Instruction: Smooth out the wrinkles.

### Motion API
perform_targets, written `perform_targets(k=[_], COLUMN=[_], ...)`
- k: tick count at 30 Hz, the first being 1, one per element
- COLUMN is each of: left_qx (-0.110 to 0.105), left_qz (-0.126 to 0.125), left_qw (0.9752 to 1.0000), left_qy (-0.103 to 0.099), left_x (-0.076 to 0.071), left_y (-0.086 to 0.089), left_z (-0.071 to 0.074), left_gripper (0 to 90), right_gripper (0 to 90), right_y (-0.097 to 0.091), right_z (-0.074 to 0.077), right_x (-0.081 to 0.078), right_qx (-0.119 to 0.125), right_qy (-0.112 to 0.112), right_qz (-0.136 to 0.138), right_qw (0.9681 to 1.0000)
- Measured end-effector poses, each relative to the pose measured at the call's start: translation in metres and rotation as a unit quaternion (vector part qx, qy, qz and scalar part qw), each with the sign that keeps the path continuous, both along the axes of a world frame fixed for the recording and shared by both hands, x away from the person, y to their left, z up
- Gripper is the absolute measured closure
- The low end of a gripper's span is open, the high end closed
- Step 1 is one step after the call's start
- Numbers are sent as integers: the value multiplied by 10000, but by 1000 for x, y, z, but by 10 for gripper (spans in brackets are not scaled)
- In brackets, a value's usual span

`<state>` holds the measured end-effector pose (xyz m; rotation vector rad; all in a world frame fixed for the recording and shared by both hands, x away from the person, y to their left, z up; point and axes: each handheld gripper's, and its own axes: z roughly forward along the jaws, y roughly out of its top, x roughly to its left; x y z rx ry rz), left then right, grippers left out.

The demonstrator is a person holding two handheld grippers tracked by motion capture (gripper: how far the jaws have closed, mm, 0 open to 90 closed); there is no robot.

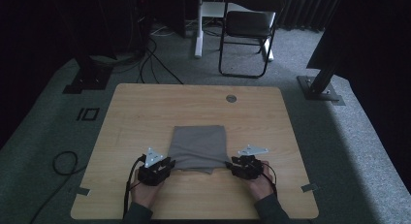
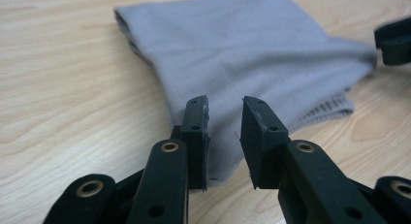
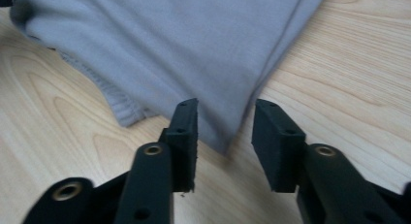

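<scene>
Left edge of the high view: black cable (image 1: 63, 162) looped on the grey carpet (image 1: 43, 136), dark post base (image 1: 85, 81) behind it. Wooden table (image 1: 145, 107) in the middle, small round grommet (image 1: 231, 98) near its far edge.

Left gripper (image 1: 167, 162) sits at the near-left corner of the folded grey cloth (image 1: 199, 145), held in the person's left hand (image 1: 144, 190). In the left gripper view (image 2: 225, 136) the jaws stand part open, a gap between the pads. The cloth's (image 2: 252, 54) near corner lies in that gap, flat on the table (image 2: 63, 88); pads don't press on it, so nothing is gripped.

Cloth is on the table's near half, roughly centred, folded into a rough rectangle, a ribbed hem poking out along its near edge.

Right gripper (image 1: 231, 162) sits at the cloth's near-right corner, held in the right hand (image 1: 260, 183). In the right gripper view (image 3: 225, 141) the jaws are part open too, somewhat wider than the gap on the left. The cloth's (image 3: 194, 40) pointed corner lies between the jaw tips, closer to the left-hand pad in that view; no pinch visible, cloth lies slack on the wood (image 3: 349, 78). Ribbed hem shows off to the left of that corner.

Both grippers are low at table level, pointing toward the cloth from either side.

Far side: folding chair (image 1: 247, 30) on the carpet behind the table, slanted dark post with base plate (image 1: 320, 88) at right.
</scene>
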<state>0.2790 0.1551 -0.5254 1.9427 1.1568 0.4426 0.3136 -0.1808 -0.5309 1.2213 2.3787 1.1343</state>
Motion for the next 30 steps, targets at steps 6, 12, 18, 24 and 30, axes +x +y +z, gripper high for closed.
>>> perform_targets(k=[6, 12, 18, 24, 30], left_qx=[42, -114, -105, 99, 95], left_qz=[-53, 251, 563, 954, 1184], left_qw=[9999, 9994, 9980, 9950, 9927], left_qy=[76, -212, -256, -270, -193], left_x=[2, 6, 14, 28, 38], left_y=[1, 21, 38, 60, 72], left_z=[-10, -6, -10, -16, -20], left_gripper=[688, 605, 587, 585, 572], right_gripper=[519, 484, 468, 456, 446], right_y=[2, -19, -33, -37, -50], right_z=[-2, -1, -3, -8, -12], right_x=[2, 4, 9, 13, 18], right_qx=[-114, -46, -62, -459, -596], right_qy=[-83, -240, -312, -602, -633], right_qz=[-44, -321, -569, -738, -1018], right_qw=[9999, 9992, 9979, 9944, 9910])
